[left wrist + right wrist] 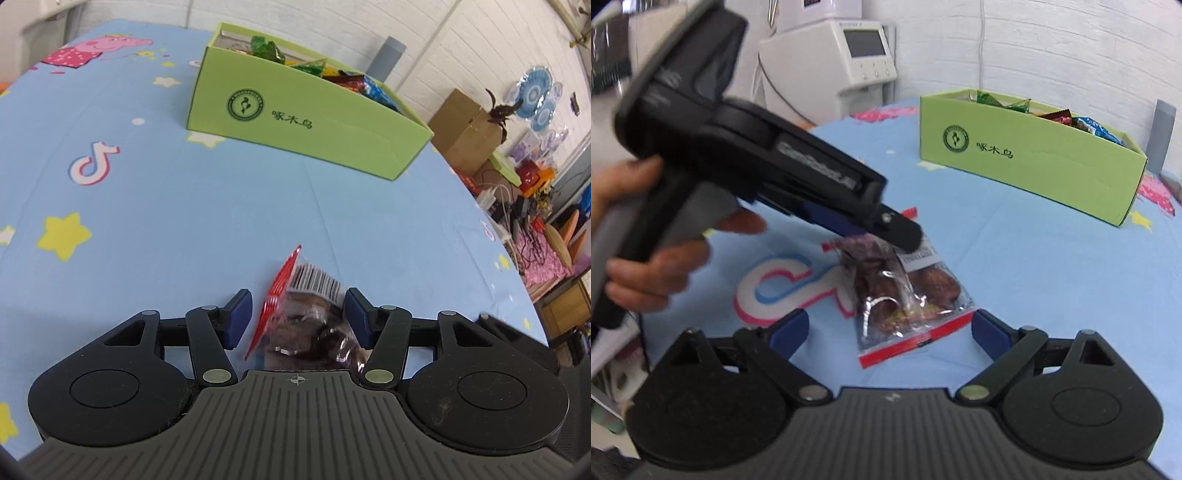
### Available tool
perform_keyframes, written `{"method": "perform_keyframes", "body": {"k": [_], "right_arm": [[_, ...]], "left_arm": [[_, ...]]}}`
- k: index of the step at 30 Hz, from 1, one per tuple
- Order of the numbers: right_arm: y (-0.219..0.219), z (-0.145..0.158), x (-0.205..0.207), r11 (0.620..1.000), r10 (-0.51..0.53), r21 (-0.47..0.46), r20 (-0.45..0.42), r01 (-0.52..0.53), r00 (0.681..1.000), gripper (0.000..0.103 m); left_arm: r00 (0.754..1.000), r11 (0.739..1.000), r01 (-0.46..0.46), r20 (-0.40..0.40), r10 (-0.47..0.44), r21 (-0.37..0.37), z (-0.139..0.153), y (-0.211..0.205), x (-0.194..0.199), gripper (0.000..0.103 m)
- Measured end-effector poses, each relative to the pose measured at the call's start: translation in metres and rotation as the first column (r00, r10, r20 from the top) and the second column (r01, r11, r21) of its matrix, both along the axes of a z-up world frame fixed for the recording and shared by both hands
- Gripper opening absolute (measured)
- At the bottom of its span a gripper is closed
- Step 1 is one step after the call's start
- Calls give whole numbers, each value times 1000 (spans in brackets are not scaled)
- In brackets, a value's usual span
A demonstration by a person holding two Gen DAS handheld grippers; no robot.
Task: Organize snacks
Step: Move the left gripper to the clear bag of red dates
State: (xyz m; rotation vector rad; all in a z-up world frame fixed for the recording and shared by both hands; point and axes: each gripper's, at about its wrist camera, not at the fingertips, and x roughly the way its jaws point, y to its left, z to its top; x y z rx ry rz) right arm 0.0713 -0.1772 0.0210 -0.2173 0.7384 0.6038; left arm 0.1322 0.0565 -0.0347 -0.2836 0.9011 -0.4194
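The left tool [298, 321] is open around the clear snack packet [905, 295] on the bench [166, 192]; the right tool [890, 332] is open just beside it; the green box [295, 118] sits farther ahead.

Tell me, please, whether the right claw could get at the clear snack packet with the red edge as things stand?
Probably yes: the right claw is open over the clear, red-edged snack packet, though the left claw already straddles its far end.

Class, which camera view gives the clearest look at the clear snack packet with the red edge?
The right wrist view: the snack packet lies nearly whole on the blue cloth. In the left wrist view, the left hand-held gripper crowds it; only its barcode end shows clearly.
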Motion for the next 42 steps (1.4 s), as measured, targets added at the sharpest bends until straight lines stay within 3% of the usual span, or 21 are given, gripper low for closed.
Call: {"method": "perform_keyframes", "body": {"k": [3, 4, 7, 12, 17, 20, 24, 32, 38, 42], "right_arm": [[-13, -6, 12, 998, -64, -18, 4, 64, 998, 94], [-18, -7, 16, 996, -90, -12, -7, 90, 996, 102], [-32, -6, 17, 988, -157, -11, -4, 157, 988, 102], [-33, 9, 2, 995, -55, 88, -8, 56, 998, 103], [-13, 13, 22, 999, 38, 9, 31, -38, 999, 103], [-12, 11, 32, 1000, -10, 26, -11, 10, 1000, 103], [-19, 2, 24, 990, -35, 132, -69, 44, 997, 103], [-5, -5, 26, 995, -34, 92, -75, 41, 997, 102], [-6, -6, 27, 990, -17, 139, -82, 28, 997, 102], [10, -11, 33, 997, 38, 62, -16, -37, 999, 102]], "left_arm": [[1000, 1000, 19, 6, -19, 10, -1, 0, -13, 45], [1000, 999, 29, 11, -30, 22, -1, -2, -17, 44], [998, 997, 51, 34, -54, 63, 1, -8, -26, 45], [999, 999, 3, 36, -4, 33, 5, 1, -20, 49], [999, 1000, -22, 30, 21, 16, 5, 7, -11, 50], [999, 1000, -11, 31, 10, 26, 5, 8, -5, 51], [997, 998, 49, 60, -52, 50, 5, 2, 3, 56], [986, 984, 115, 103, -129, 136, -2, -12, 2, 46], [984, 990, 126, 123, -132, 57, -10, 9, -1, 43], [978, 988, 151, 140, -156, 43, -11, 15, -2, 42]]}}
